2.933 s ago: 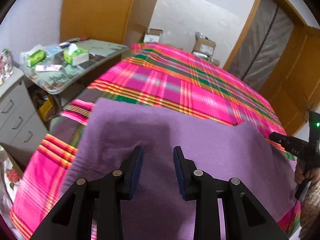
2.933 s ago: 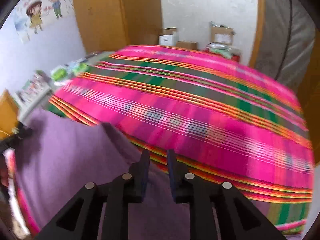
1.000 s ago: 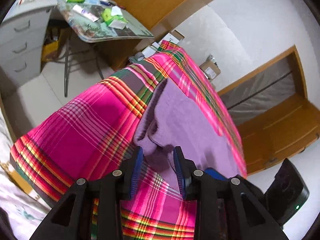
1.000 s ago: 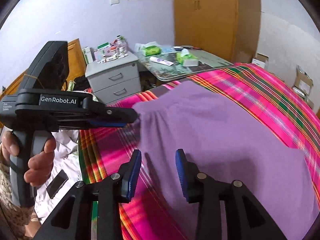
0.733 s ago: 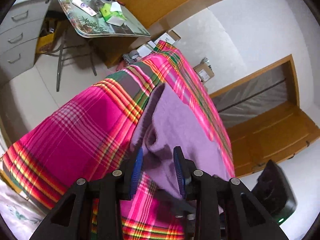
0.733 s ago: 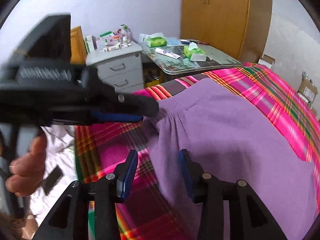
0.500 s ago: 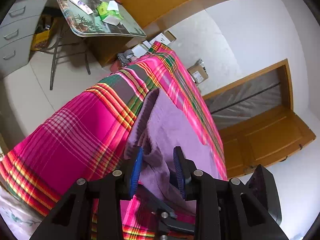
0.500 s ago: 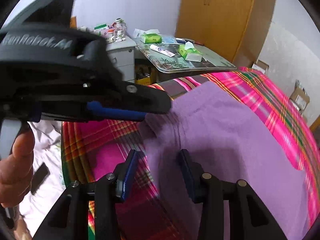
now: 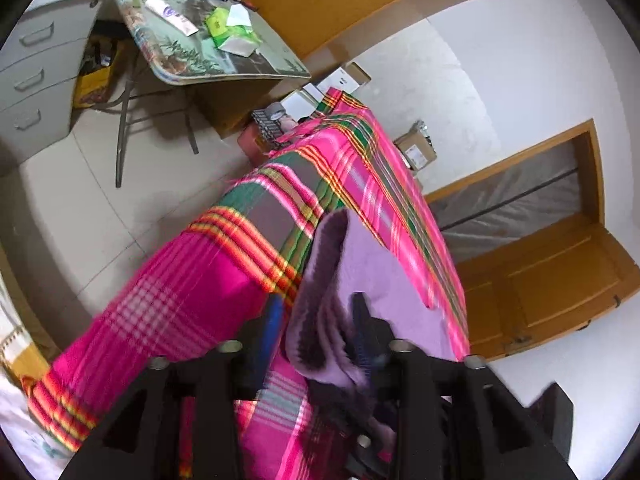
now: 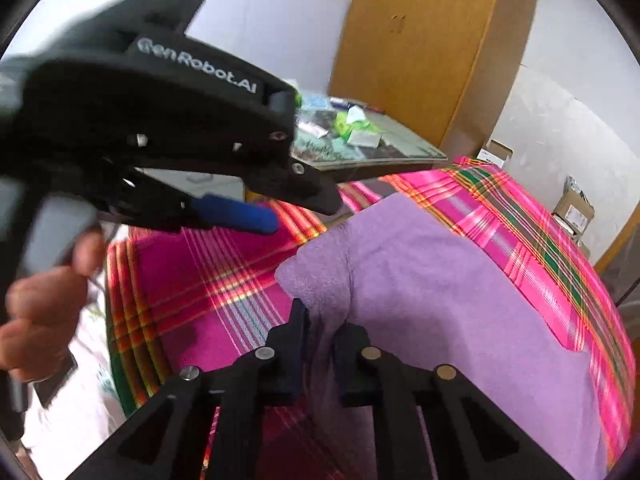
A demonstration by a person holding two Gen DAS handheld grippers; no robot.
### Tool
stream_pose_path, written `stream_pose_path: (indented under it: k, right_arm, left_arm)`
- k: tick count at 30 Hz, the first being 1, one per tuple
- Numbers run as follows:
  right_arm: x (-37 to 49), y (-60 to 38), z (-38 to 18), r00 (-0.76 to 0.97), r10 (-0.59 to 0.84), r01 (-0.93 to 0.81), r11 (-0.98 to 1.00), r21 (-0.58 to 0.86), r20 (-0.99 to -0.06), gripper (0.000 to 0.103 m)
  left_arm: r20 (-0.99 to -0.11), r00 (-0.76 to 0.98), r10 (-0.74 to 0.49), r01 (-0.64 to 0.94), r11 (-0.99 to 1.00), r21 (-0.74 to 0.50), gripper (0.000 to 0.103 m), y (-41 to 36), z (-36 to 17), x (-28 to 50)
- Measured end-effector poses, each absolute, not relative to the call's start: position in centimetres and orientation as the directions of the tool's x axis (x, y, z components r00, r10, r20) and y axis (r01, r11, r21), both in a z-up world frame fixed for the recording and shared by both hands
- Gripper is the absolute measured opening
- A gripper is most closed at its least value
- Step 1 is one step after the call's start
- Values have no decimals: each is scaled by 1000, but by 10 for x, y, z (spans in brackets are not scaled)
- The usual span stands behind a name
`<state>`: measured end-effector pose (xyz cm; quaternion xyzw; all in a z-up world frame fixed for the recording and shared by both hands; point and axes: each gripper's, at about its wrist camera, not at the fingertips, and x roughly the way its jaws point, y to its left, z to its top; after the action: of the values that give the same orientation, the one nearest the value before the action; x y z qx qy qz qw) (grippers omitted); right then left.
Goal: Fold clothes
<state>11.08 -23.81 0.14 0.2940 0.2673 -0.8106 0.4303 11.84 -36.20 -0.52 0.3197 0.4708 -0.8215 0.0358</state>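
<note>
With the purple garment (image 10: 460, 300) lying on the plaid bed (image 10: 224, 276), the right hand-held gripper (image 10: 320, 320) pinches its corner, the left hand-held gripper (image 10: 304, 208) stands open beside it; thin bite may slip under tension.

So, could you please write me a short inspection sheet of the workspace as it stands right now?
Surface: bed under a pink plaid cover.
Job's things: purple garment spread on the bed, its near corner bunched.
Clutter: tissue packs and a tube on the side table; cardboard boxes by the wall.
Grippers: right gripper shut on the garment's corner; left gripper open, cloth between its fingers.
Cables: nothing seen.
Surroundings: grey drawer unit, wooden wardrobe, wooden door, white walls.
</note>
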Motion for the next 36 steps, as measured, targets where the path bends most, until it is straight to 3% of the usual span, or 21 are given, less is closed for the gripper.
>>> stream_pose_path:
  k: [11, 18, 29, 30, 36]
  right_arm:
    - [100, -217, 18, -441, -634, 851, -520, -72, -635, 9]
    - [105, -214, 20, -429, -653, 857, -513, -52, -624, 9]
    - [109, -210, 21, -421, -663, 861, -506, -44, -619, 9]
    - [108, -211, 21, -421, -662, 861, -507, -44, -620, 9]
    - [106, -214, 17, -412, -649, 860, -509, -37, -639, 9]
  left_arm:
    - [-533, -758, 375, 318, -501, -805, 58, -366, -5, 95]
    - [-416, -775, 476, 270, -346, -898, 65, -369, -16, 100]
    - [-480, -711, 513, 302, -393, -868, 66, -356, -24, 65]
    - [-482, -706, 519, 294, -404, -866, 64, -355, -24, 61]
    - [-503, -683, 529, 277, -449, -850, 29, -358, -28, 40]
